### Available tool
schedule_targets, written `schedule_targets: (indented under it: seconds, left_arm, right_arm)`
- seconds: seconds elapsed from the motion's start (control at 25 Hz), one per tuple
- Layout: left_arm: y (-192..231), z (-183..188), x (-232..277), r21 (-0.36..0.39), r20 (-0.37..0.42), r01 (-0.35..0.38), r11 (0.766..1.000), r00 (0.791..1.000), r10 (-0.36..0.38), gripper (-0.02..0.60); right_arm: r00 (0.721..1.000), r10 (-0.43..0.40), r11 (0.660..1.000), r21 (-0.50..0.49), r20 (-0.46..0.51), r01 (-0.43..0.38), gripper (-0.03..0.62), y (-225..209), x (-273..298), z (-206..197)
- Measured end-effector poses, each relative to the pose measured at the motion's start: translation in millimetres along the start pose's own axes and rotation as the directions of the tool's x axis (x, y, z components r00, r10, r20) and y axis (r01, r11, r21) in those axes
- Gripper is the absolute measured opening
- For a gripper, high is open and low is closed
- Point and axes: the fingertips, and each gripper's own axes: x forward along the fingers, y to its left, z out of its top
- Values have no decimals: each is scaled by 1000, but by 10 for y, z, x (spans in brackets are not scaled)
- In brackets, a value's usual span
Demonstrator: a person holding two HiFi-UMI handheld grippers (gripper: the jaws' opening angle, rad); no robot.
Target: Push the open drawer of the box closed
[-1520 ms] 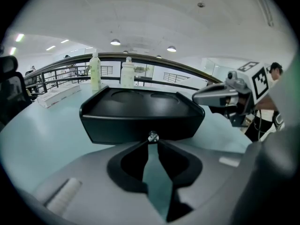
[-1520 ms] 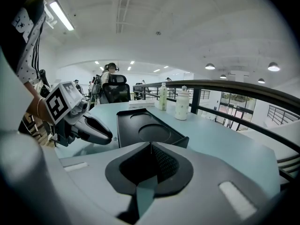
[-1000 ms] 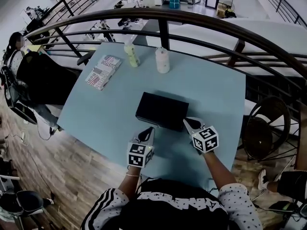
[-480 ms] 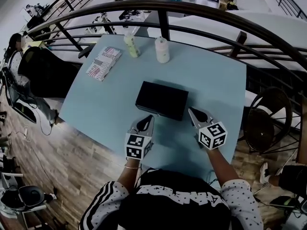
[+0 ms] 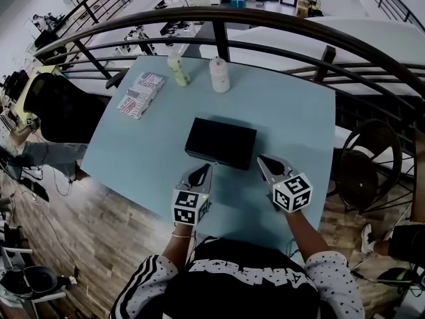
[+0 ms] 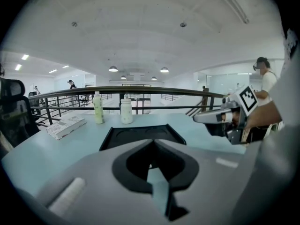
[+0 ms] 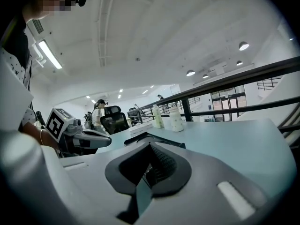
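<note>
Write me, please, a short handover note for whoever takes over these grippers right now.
Left gripper: jaws shut, empty, tip at the near side of the black box.
Right gripper: jaws shut, empty, by its near right corner.
The box sits on the blue table; no drawer shows sticking out in the head view, so it looks closed.
Left to do: check it is flush, then back away.
</note>
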Motion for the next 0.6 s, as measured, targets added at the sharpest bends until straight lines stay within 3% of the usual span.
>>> schedule_targets:
  seconds: [0.6]
  left_arm:
    - [57, -65, -30, -2, -6, 15, 1000, 1000, -15, 0]
  right_arm:
    - [1000, -4, 1000, 3, 9, 4, -5, 109, 8, 21]
